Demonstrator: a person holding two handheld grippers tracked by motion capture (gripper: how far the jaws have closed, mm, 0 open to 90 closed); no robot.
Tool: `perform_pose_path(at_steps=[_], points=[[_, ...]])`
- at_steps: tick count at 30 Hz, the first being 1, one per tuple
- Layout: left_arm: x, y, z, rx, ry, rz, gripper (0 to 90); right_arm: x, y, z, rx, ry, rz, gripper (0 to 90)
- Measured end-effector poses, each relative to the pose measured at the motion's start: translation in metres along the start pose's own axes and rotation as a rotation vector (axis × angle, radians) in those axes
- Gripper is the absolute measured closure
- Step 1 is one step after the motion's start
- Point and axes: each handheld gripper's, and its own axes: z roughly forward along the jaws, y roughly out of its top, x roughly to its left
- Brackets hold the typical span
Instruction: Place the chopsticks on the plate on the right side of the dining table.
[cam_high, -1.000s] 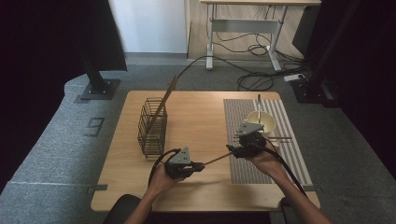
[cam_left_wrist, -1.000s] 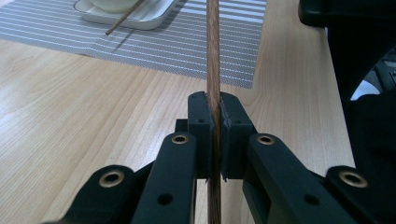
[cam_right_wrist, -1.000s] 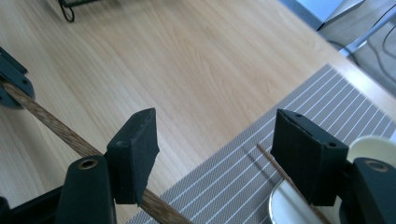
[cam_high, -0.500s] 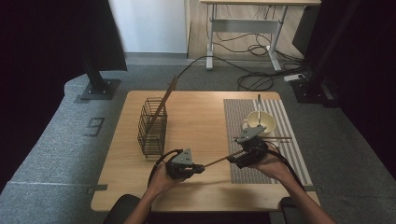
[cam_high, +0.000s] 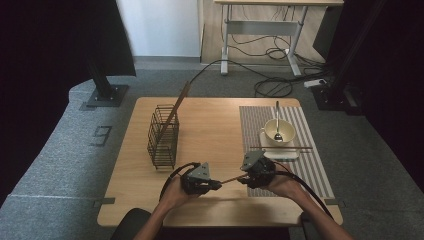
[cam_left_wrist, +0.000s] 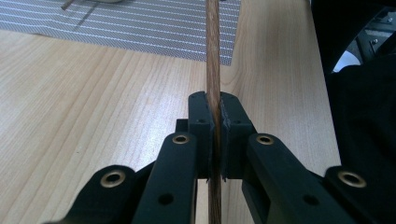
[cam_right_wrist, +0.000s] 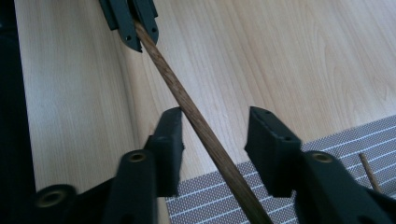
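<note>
A brown wooden chopstick (cam_high: 230, 179) spans the gap between my two grippers near the table's front edge. My left gripper (cam_high: 216, 185) is shut on one end; in the left gripper view its jaws (cam_left_wrist: 214, 109) pinch the chopstick (cam_left_wrist: 213, 56), which runs on toward the striped mat. My right gripper (cam_high: 243, 179) faces it from the right, and its jaws have just been closing. In the right gripper view they (cam_right_wrist: 215, 135) still stand apart around the chopstick (cam_right_wrist: 201, 128), which lies close to the left jaw. The left gripper's tips (cam_right_wrist: 133, 23) show at the top.
A black wire basket (cam_high: 162, 136) stands at the left with a stick (cam_high: 178, 105) leaning in it. On the striped mat (cam_high: 312, 160) a cream bowl (cam_high: 270, 131) holds a spoon (cam_high: 277, 131), on a white tray (cam_high: 281, 155) with another chopstick (cam_high: 280, 147) across it.
My right gripper has moved from beside the white tray toward the near edge and a little left, closer to the left gripper. The left hand has stayed put.
</note>
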Motion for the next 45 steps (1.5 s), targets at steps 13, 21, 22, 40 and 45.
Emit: perform_pose_path(at_steps=[13,21,22,40,45], points=[[0.002,-0.001,0.001,-0.007,0.027,-0.006,80.0,0.005,-0.001,0.0,0.033,0.083,-0.064,76.8],[0.004,-0.002,-0.003,-0.029,0.1,-0.037,63.4,0.007,-0.002,-0.002,0.021,0.144,-0.074,83.1],[0.005,-0.002,-0.003,-0.037,0.117,-0.051,60.0,0.007,-0.002,-0.002,0.019,0.143,-0.073,83.1],[0.018,-0.01,-0.007,-0.1,0.245,-0.239,1.4,-0.01,-0.026,-0.026,-0.035,0.079,0.051,83.0],[0.021,-0.016,-0.004,-0.103,0.255,-0.286,0.0,-0.014,-0.038,-0.032,-0.039,0.059,0.087,83.0]])
